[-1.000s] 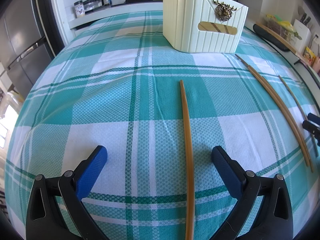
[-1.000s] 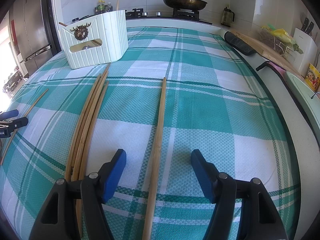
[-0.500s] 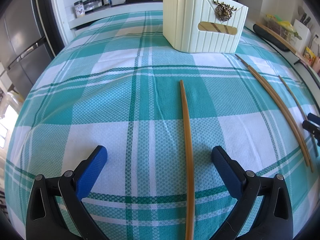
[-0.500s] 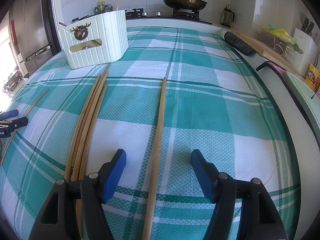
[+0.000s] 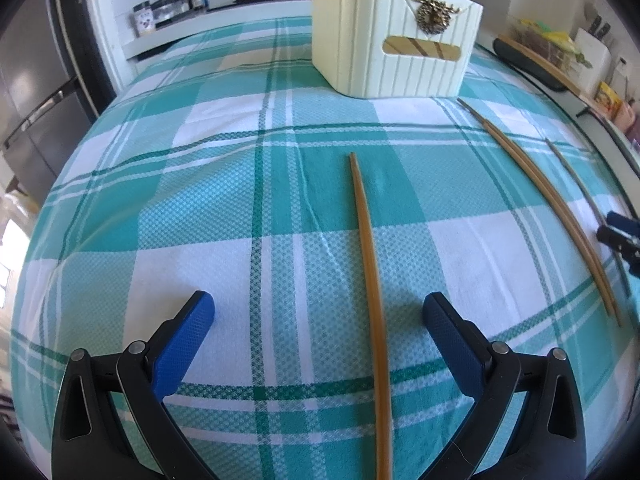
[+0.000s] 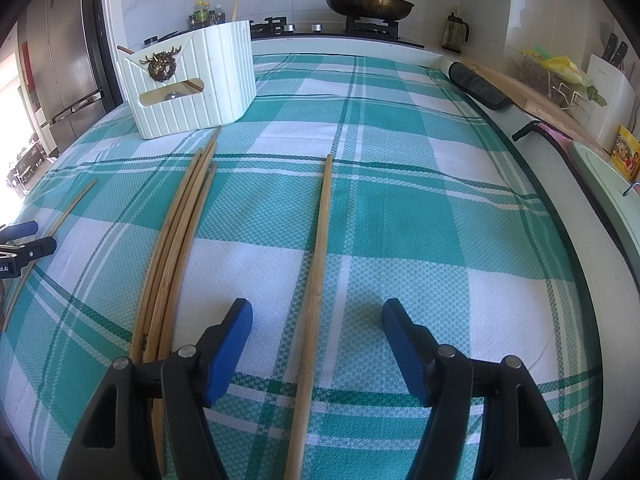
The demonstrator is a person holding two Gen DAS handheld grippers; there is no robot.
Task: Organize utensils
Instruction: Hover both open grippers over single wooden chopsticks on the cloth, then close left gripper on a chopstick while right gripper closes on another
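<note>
Left wrist view: left gripper (image 5: pixel 318 312) spread wide, empty; 1 chopstick (image 5: pixel 370 280) flat on the checked cloth (image 5: pixel 200 208) between its fingers; white basket (image 5: pixel 394 44) toward the far edge.

Right wrist view: right gripper (image 6: pixel 316 326) wide, empty, astride 1 single chopstick (image 6: pixel 316 272); chopstick bundle (image 6: pixel 176 248) beside, reaching toward the basket.

From my right wrist camera I see my right gripper (image 6: pixel 317 316) with its blue-padded jaws spread wide, straddling a single long bamboo chopstick (image 6: pixel 318 264) without touching it. It lies on the teal-and-white checked tablecloth (image 6: pixel 420 208). Just left lies a bundle of bamboo chopsticks (image 6: pixel 178 236), pointing toward the cream ribbed plastic basket (image 6: pixel 192 88). My left gripper (image 6: pixel 22 246) shows at the left edge.
</note>
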